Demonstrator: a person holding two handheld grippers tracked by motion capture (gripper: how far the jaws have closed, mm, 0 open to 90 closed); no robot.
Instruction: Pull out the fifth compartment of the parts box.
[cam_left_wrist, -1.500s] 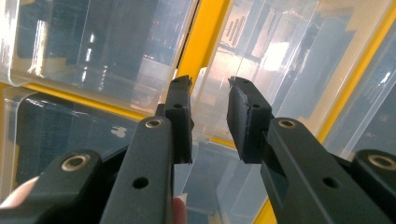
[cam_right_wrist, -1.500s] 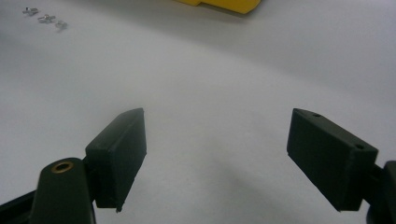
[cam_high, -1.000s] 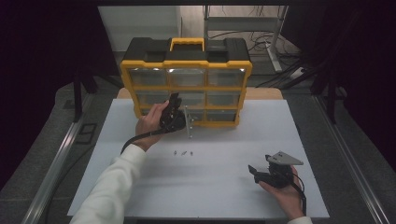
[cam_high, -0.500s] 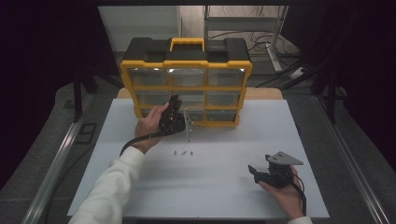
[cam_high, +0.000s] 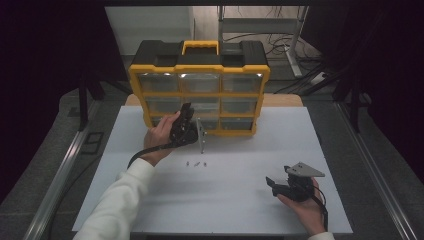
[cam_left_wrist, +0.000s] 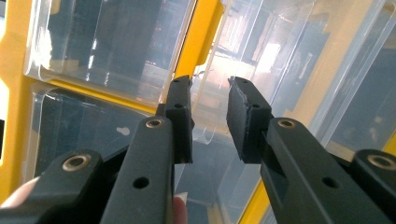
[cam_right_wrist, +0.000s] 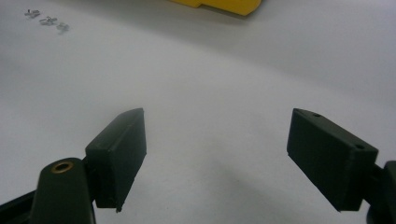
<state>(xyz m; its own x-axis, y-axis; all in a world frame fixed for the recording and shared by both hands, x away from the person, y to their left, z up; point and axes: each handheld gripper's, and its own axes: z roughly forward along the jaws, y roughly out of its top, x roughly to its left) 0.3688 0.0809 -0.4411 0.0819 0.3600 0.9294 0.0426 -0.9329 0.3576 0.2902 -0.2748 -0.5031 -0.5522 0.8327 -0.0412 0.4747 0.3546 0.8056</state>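
Note:
A yellow and black organiser case (cam_high: 200, 92) with clear drawers stands upright at the back of the white table (cam_high: 225, 210). My left gripper (cam_high: 187, 111) is held against its front at the middle row. In the left gripper view its jaws (cam_left_wrist: 210, 100) stand a little apart, and the curved clear pull of a drawer (cam_left_wrist: 205, 136) lies in the gap; light shows between the pads. Three small metal screws (cam_high: 196, 163) lie on the table in front of the case. My right gripper (cam_high: 272, 183) rests low at the front right, jaws wide open (cam_right_wrist: 217, 126) over bare table.
The screws (cam_right_wrist: 46, 19) and a corner of the case (cam_right_wrist: 219, 4) show far off in the right gripper view. Dark floor, metal rails and cables surround the table. A white sleeve (cam_high: 120, 200) crosses the table's front left.

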